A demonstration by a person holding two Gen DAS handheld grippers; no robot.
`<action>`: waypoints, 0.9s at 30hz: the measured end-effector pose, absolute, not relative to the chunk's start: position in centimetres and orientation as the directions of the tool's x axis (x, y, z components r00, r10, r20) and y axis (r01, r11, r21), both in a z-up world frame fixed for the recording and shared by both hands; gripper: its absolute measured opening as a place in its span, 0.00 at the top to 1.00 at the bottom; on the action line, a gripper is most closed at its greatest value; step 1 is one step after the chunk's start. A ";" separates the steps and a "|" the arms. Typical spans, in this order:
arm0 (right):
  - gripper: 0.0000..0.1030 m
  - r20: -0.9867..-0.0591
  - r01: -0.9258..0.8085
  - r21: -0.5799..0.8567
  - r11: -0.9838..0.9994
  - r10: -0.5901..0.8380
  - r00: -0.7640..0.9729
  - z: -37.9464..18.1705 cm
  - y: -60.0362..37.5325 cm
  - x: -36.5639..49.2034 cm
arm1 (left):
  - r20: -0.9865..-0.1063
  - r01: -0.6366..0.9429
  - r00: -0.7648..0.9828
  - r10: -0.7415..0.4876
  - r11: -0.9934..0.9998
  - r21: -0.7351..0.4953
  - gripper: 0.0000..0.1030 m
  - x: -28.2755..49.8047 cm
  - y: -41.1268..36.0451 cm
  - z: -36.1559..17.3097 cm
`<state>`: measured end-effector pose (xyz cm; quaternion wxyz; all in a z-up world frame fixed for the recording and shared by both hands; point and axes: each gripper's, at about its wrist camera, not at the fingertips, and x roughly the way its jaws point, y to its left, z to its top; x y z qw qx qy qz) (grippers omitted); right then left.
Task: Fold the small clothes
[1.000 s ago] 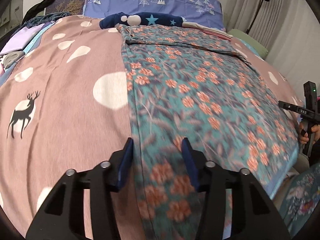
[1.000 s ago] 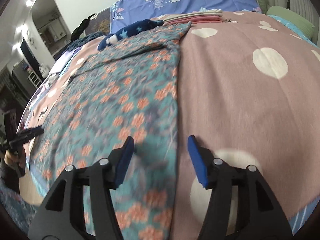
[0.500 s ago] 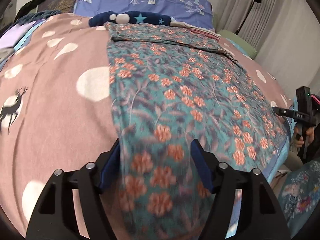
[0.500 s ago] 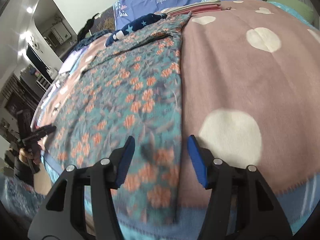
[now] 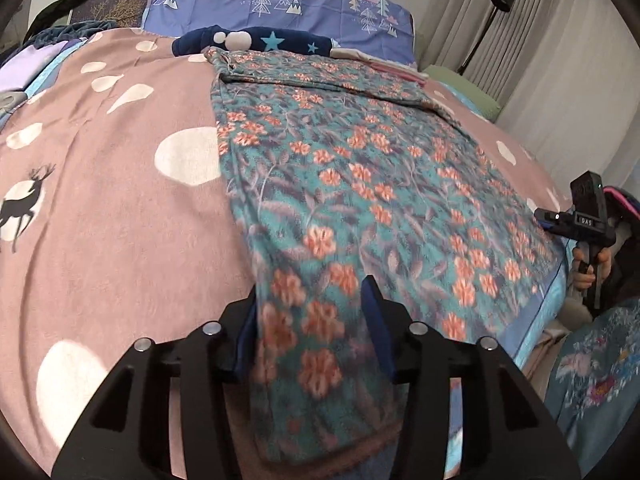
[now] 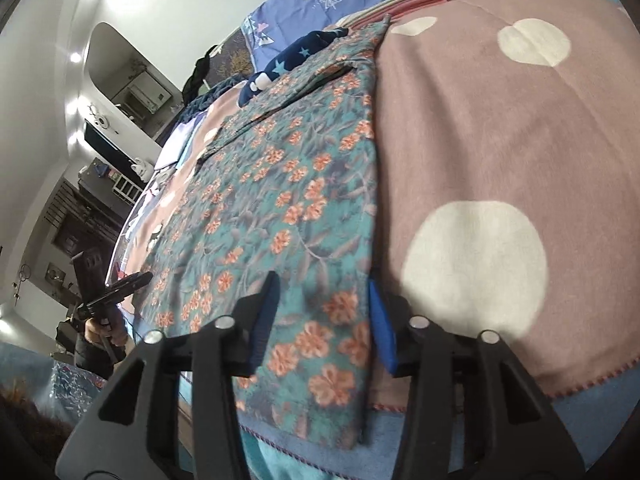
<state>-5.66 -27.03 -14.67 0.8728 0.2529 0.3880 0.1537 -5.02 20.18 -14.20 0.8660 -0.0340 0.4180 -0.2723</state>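
A teal garment with orange flowers (image 5: 360, 184) lies spread flat on a pink bedspread (image 5: 100, 220), its near hem hanging over the bed's front edge. My left gripper (image 5: 310, 292) is open, its blue-padded jaws straddling the garment's near left corner. My right gripper (image 6: 322, 292) is open, straddling the garment's near right corner (image 6: 332, 360). The garment (image 6: 280, 184) runs away toward the pillows. Each gripper shows in the other's view, the right one (image 5: 576, 220) and the left one (image 6: 116, 292).
A navy star-print item (image 5: 256, 42) and a blue tree-print pillow (image 5: 280, 4) lie at the head of the bed. Folded pink cloths (image 6: 404, 0) sit at the back. Curtains and a floor lamp (image 5: 500, 4) stand on the right. The pink bedspread (image 6: 520, 140) extends right.
Both grippers have moved back toward the bed's front edge, so the garment's near corners now sit between their open jaws. The garment itself has not moved.
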 end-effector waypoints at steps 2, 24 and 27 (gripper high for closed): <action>0.56 -0.586 -0.070 0.567 0.821 0.461 0.666 -14.6 -26.9 -4.3 | -0.694 0.450 0.506 -0.513 0.843 -0.295 0.48 -4.2 19.7 -14.2; 0.98 -0.441 -0.099 0.697 0.710 0.533 0.722 -12.2 -27.9 -7.0 | -0.632 0.379 0.500 -0.592 0.806 -0.456 0.98 -3.3 21.7 -11.6; 0.98 -0.327 -0.183 0.700 0.691 0.537 0.778 -8.4 -29.0 -7.4 | -0.531 0.424 0.568 -0.629 0.776 -0.467 0.98 -3.4 22.0 -7.4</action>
